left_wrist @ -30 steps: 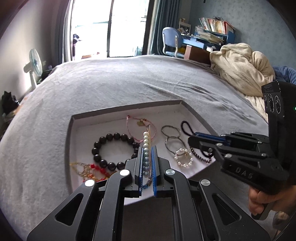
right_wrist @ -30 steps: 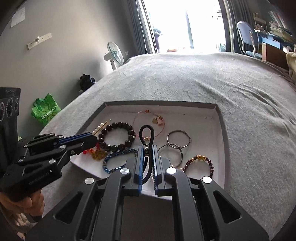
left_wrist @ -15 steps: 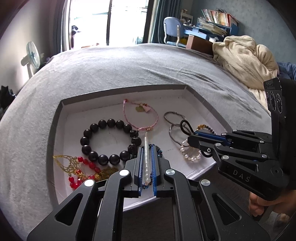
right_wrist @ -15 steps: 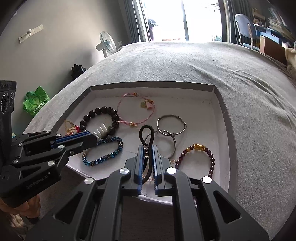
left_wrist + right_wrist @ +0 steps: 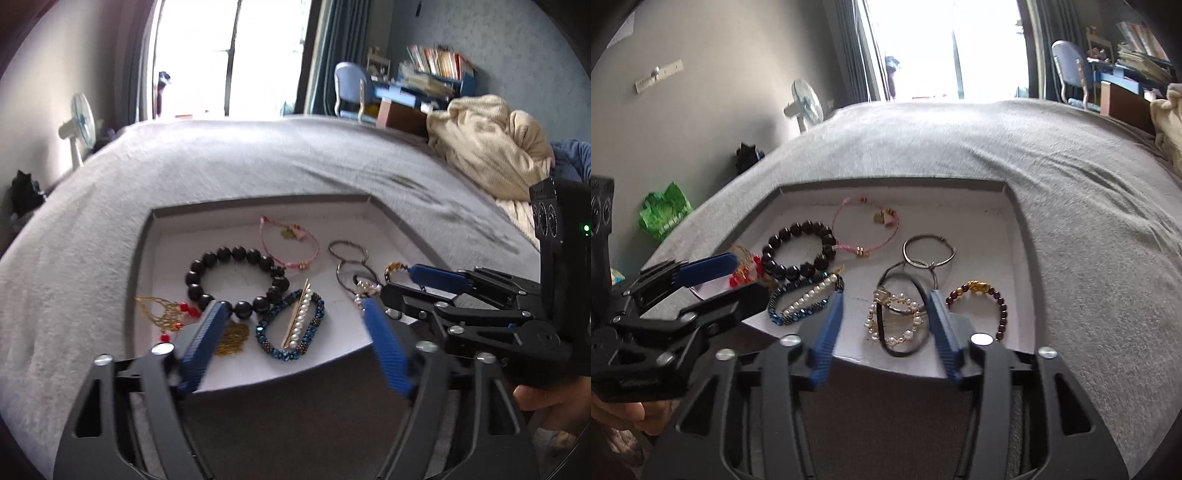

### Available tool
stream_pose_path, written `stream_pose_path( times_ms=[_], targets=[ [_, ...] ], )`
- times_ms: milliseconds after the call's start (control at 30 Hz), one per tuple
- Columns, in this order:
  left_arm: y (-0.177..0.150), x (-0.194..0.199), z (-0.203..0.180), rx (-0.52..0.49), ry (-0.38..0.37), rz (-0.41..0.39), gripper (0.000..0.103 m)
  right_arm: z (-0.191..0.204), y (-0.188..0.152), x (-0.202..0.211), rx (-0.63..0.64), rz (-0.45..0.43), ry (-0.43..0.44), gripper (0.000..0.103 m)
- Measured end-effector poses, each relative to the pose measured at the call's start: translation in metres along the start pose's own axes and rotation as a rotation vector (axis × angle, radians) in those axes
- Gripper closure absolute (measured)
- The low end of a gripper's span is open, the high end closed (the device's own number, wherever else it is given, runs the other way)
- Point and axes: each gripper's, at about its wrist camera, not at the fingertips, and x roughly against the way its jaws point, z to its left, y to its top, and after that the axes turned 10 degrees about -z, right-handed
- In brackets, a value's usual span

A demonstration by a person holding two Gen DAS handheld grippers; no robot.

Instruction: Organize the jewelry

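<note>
On the grey bed, a white tray [image 5: 1021, 258] held the jewelry. At its left lay a gold-and-red necklace [image 5: 166, 314], then a black bead bracelet [image 5: 799, 249]. The left gripper [image 5: 295, 345] stood released, empty, above a pearl clip [image 5: 300, 319] resting on a blue bracelet [image 5: 291, 325]. Further right, the right gripper [image 5: 886, 336] was likewise spread wide, a black hair tie [image 5: 903, 314] and pearl ring [image 5: 894, 321] lying between its fingers [image 5: 827, 332].

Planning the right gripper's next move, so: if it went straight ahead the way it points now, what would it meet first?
Probably the black cord loop lying over the small pearl bracelet, right between the open right gripper fingers in the white tray. The gripper's height above them is unclear.
</note>
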Motion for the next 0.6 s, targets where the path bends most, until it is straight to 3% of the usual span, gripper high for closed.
stream_pose_path(
  times_ms=[133,600],
  targets=[
    [-0.004,0.016,0.004,0.016,0.030,-0.033,0.013,0.000,-0.002,0.014,0.003,-0.029,-0.011,0.038],
    [-0.021,0.071,0.008,0.009,0.151,-0.164,0.006,0.014,-0.036,0.077,0.045,-0.142,-0.058,0.006]
  ],
)
